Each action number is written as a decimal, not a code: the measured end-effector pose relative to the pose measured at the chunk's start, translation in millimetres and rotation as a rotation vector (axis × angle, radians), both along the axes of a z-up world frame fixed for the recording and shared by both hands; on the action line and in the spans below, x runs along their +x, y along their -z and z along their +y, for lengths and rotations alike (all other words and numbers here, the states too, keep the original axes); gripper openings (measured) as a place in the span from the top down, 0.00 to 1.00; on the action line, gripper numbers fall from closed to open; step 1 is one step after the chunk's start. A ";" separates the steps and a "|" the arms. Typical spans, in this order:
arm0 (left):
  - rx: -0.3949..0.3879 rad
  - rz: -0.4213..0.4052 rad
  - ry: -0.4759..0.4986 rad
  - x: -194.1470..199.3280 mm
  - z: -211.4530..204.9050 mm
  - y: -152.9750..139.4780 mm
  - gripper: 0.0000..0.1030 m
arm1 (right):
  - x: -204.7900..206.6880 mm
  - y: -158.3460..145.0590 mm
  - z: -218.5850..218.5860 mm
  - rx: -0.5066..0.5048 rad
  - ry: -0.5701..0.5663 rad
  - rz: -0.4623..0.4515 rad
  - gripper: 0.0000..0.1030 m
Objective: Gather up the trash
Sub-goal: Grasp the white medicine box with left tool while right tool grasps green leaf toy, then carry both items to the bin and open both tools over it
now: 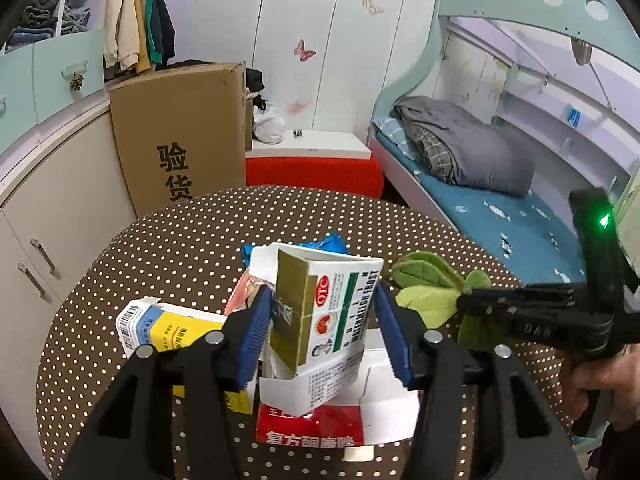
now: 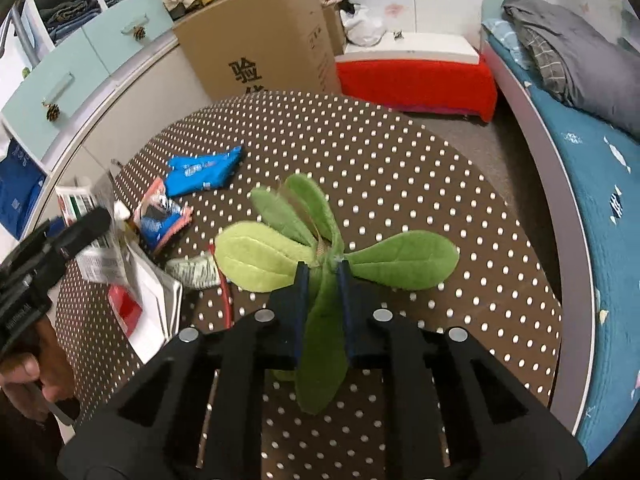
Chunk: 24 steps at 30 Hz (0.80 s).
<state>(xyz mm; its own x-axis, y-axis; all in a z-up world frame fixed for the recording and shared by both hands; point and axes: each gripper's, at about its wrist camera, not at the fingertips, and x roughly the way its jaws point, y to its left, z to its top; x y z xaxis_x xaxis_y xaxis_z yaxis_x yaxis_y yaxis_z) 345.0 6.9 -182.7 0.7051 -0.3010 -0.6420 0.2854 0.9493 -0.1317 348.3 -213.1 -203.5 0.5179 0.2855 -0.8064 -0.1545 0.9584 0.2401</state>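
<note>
My left gripper (image 1: 324, 312) is shut on a white, gold and green medicine box (image 1: 324, 304), tilted above a pile of trash on the round polka-dot table (image 1: 168, 240). Under it lie a red and white box (image 1: 316, 424) and a yellow and blue box (image 1: 172, 326). My right gripper (image 2: 323, 280) is shut on a green plush leaf toy (image 2: 320, 256) at the table's middle. A blue wrapper (image 2: 204, 172), a pink and blue wrapper (image 2: 160, 220) and a crumpled tube (image 2: 192, 270) lie left of the toy. The right gripper also shows in the left wrist view (image 1: 464, 304).
A large cardboard box (image 1: 180, 132) stands behind the table by pale cabinets (image 1: 52, 208). A red bench with a white top (image 1: 312, 168) is at the back. A bed with grey bedding (image 1: 472, 152) runs along the right. The left gripper shows at the left edge of the right wrist view (image 2: 88, 224).
</note>
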 end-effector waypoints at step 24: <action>-0.087 -0.129 0.069 -10.6 -24.4 -58.8 0.50 | -29.9 -60.8 -62.9 0.050 0.090 -0.205 0.87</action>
